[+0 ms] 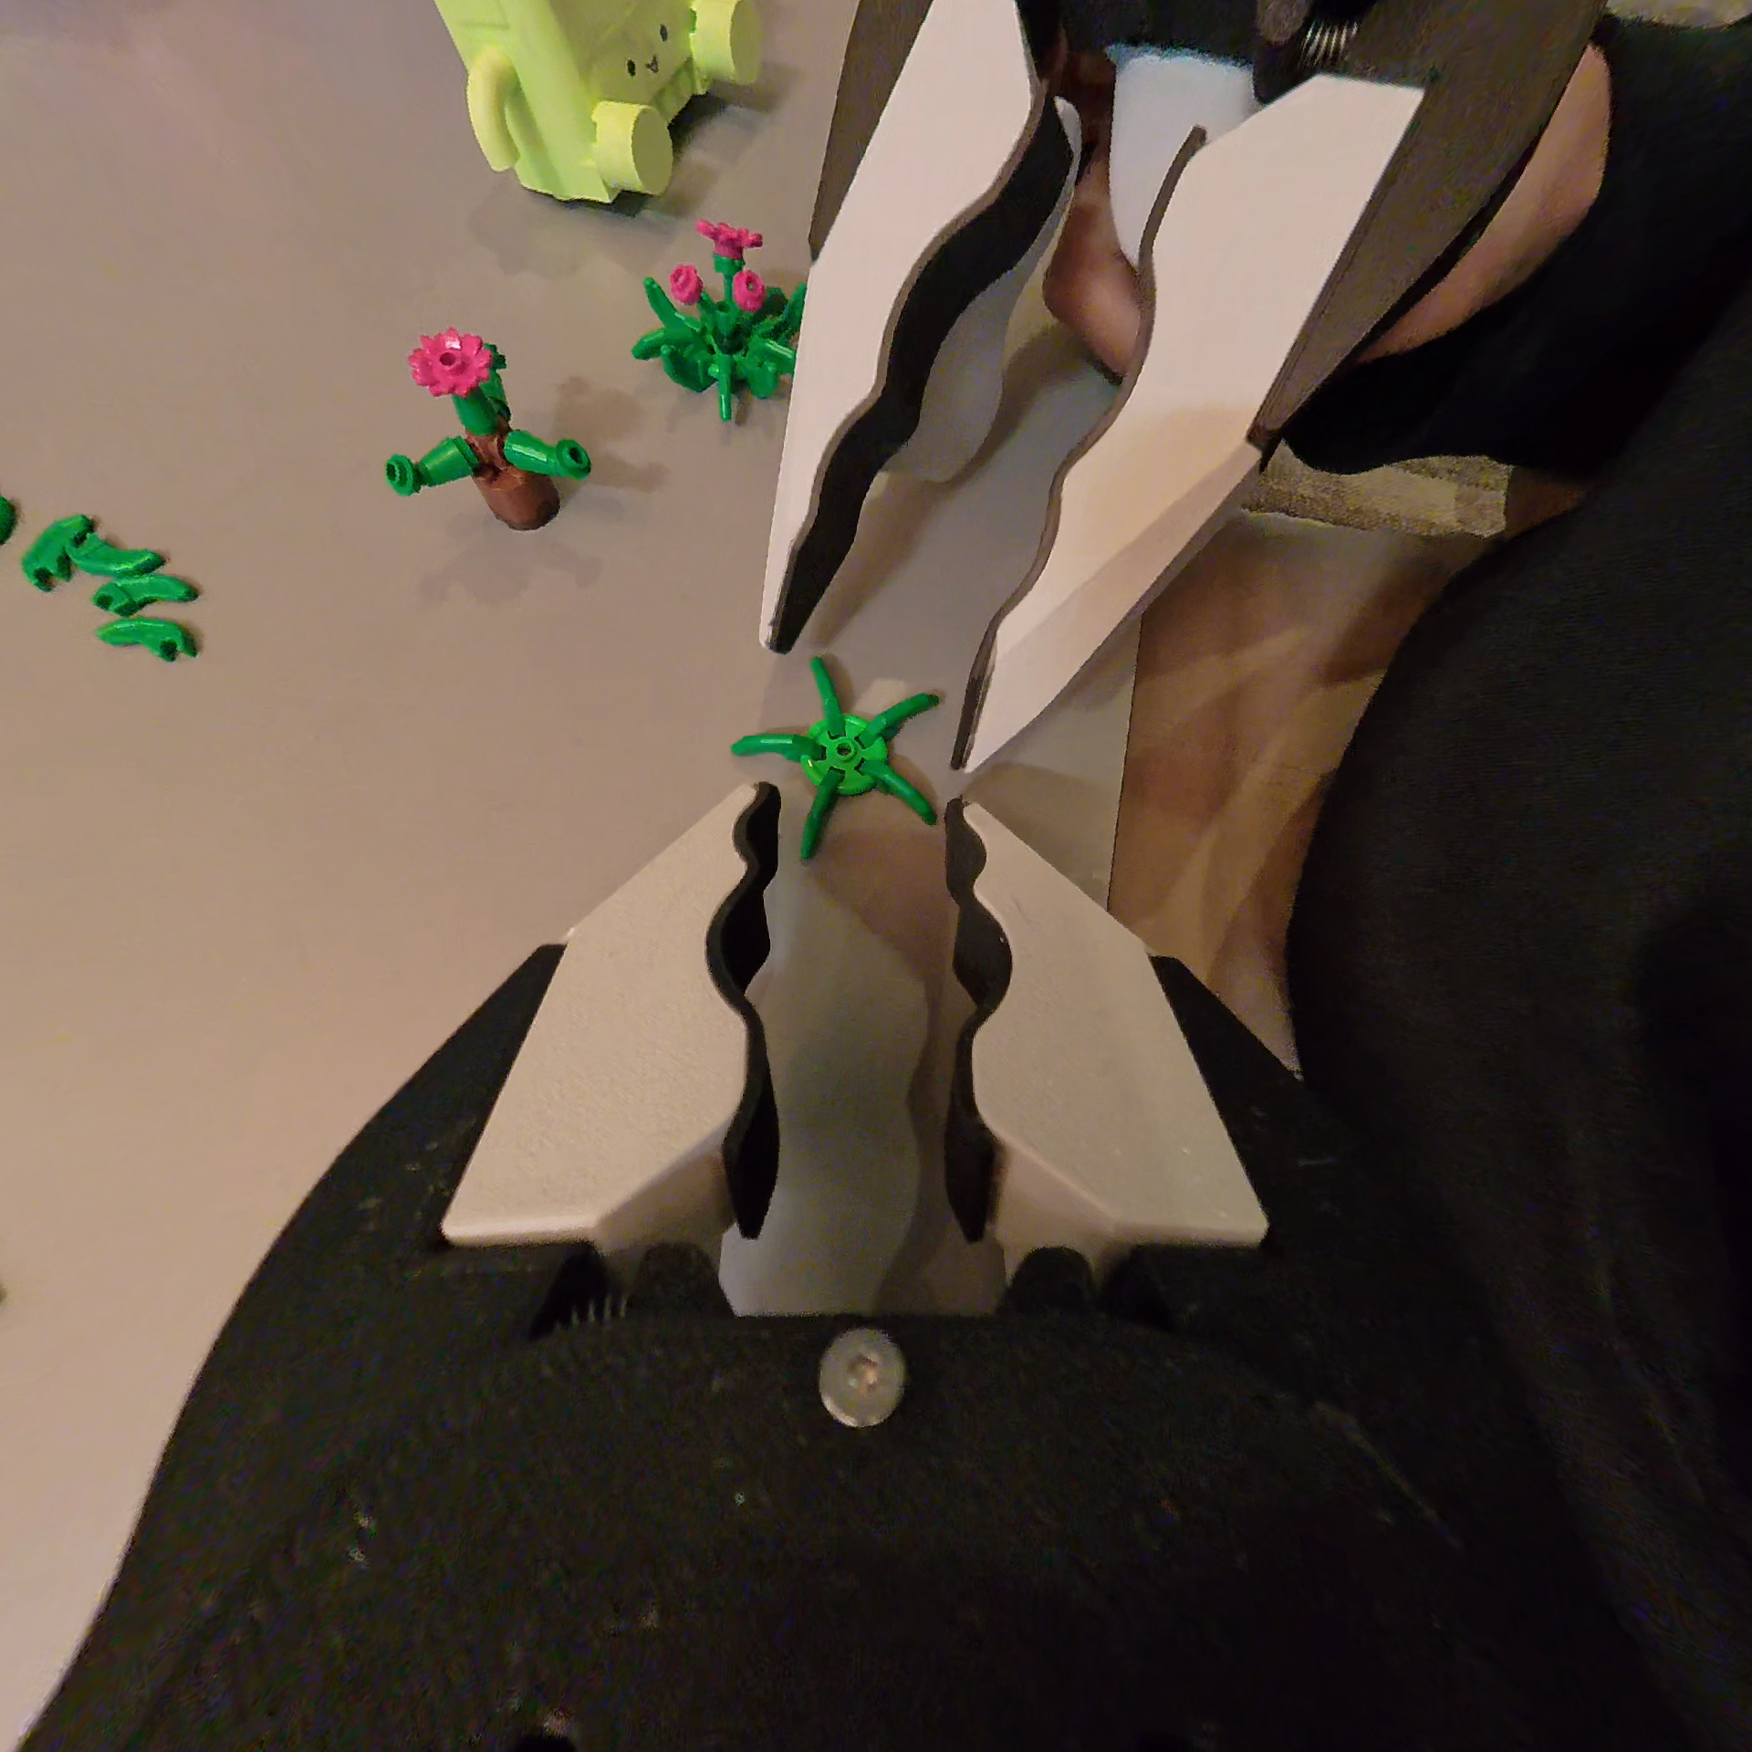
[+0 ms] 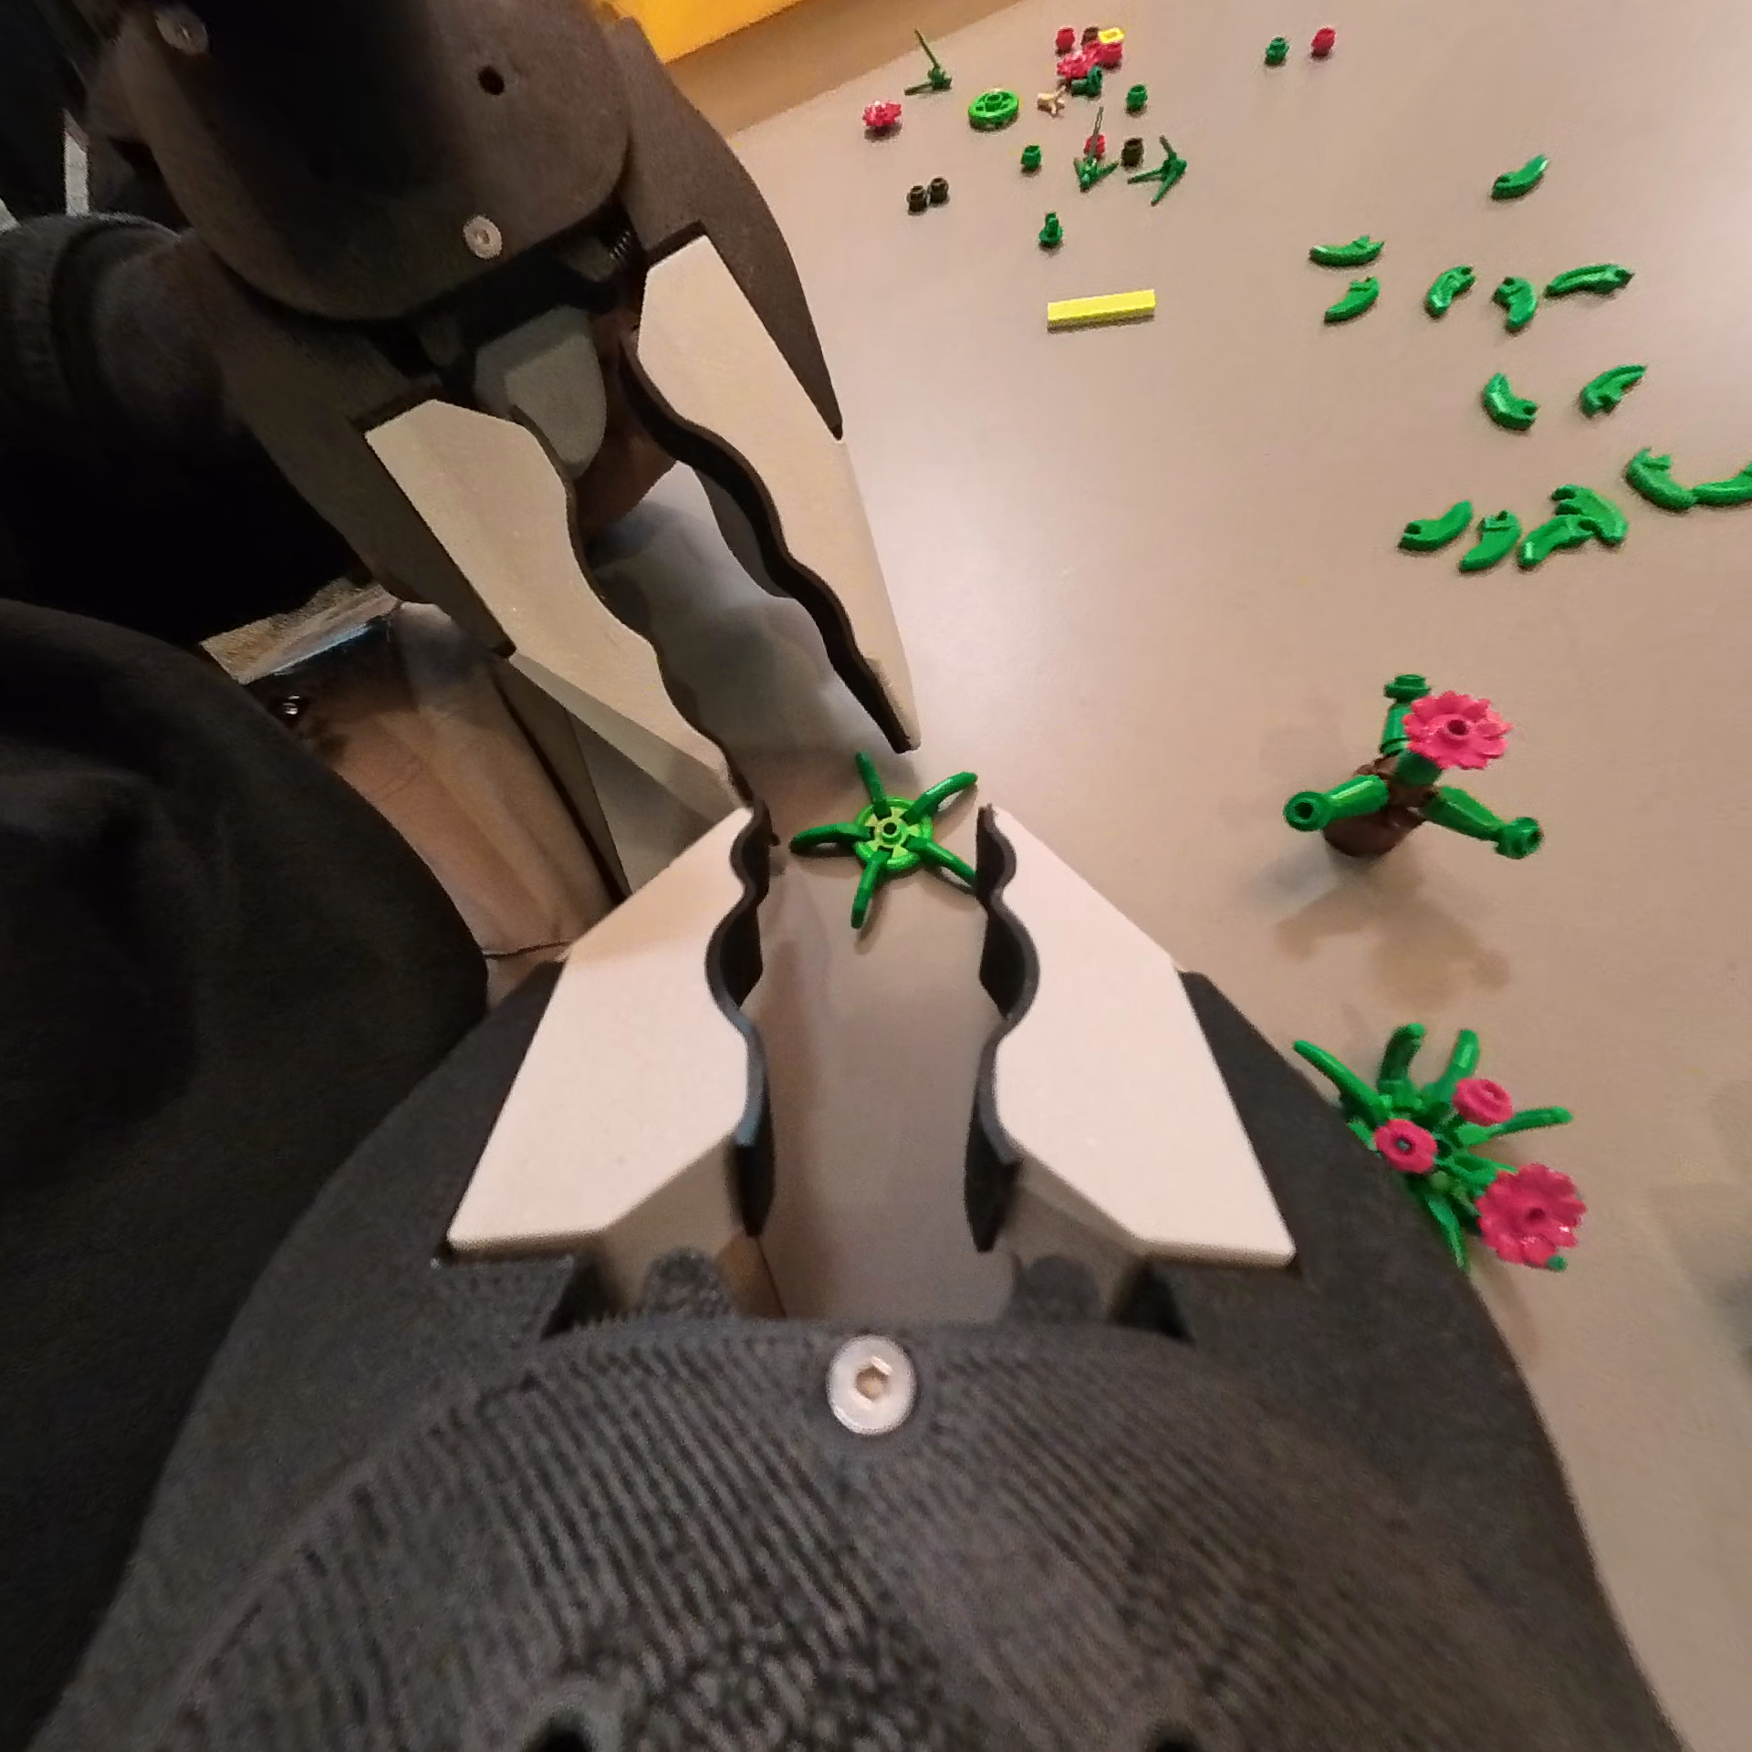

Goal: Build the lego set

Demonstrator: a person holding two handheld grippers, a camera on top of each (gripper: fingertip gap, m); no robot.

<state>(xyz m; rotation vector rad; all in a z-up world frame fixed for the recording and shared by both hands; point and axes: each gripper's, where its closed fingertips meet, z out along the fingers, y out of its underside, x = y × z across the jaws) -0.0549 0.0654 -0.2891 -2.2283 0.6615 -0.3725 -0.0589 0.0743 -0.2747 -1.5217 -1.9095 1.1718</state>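
Both grippers' jaws gape empty around a green leaf piece on the beige table.

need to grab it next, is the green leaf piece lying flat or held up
Lying flat: the green leaf piece rests on the table, between both open grippers, touching neither.

plain matte grey-beige table top fills most of both views, smooth, soft diffuse shadows, warm indoor light. table edge runs just beside the tongs on the person's side; past it a tan wooden floor shows below. far ahead of the tongs in the right wrist view, beyond the table's far edge, a strip of orange-brown floor and a yellow patch. no walls or windows discernible.
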